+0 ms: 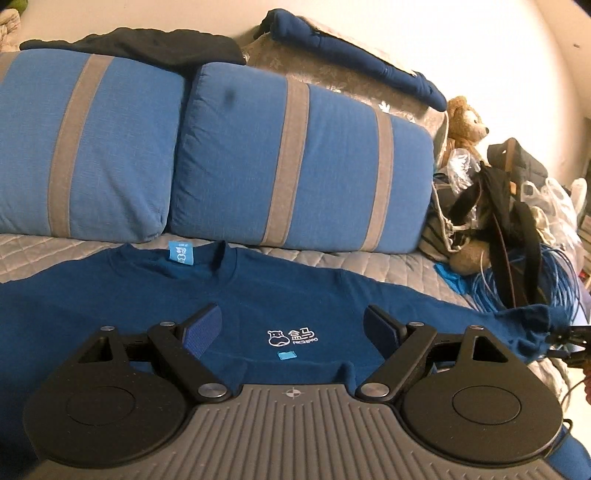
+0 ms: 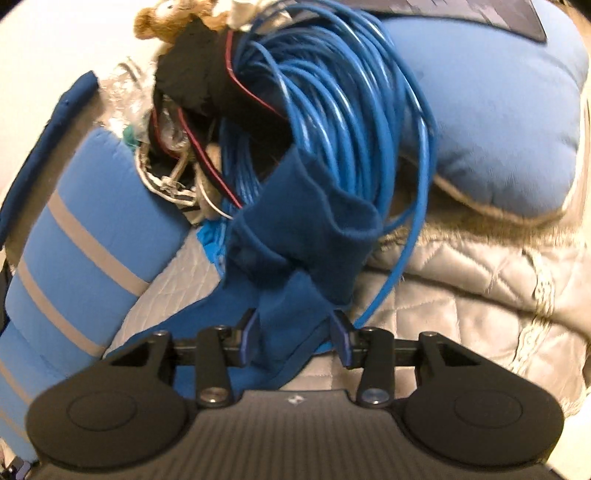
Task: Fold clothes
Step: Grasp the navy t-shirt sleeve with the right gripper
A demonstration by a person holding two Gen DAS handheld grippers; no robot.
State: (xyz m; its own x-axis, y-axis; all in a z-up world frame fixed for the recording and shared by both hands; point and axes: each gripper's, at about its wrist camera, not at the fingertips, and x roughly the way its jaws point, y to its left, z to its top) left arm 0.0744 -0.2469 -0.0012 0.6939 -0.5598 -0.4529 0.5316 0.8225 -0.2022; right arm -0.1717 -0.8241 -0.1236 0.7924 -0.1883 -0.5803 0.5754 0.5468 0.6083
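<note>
- Navy cotton shirt (image 1: 258, 295) lies face-up on the quilted bed (image 1: 44, 254), collar toward the striped pillows (image 1: 295, 158), logo (image 1: 291, 338) just in front of the left tongs (image 1: 291, 328).
- Left tongs: released, jaws wide apart, hovering over the shirt's chest w/ nothing between them.
- Right tongs (image 2: 295, 332): sleeve (image 2: 295, 266) bunched between the jaws, which sit close on the cloth; looks like grasping the sleeve, tho pad contact is partly hidden by folds.
- Sleeve end reaches up against the blue cable coil (image 2: 332, 122), right beside the shirt. Loose loops run past the cuff and one strand drops near the right jaw.

Risks, as I judge them:
- Snag: pull the sleeve across toward the logo and a cable loop may ride along, dragging the coil onto the shirt. Cause = cuff touching the loops.
- Pinch: a strand caught in the jaws w/ the cloth would weaken the hold, so the sleeve slips mid-fold.
- Clutter knock-on: black strap (image 2: 207, 85) and teddy (image 2: 166, 18) sit behind the coil; a tugged coil could tip them toward the shirt.
- Bunching: sleeve is twisted and doubled at the grip, so folding as-is gives a lumpy crease unless shaken flat first.
- Body shift: w/ left tongs not pinning the chest, a hard pull on the sleeve may slide the whole shirt sideways and rumple the part near the collar.
</note>
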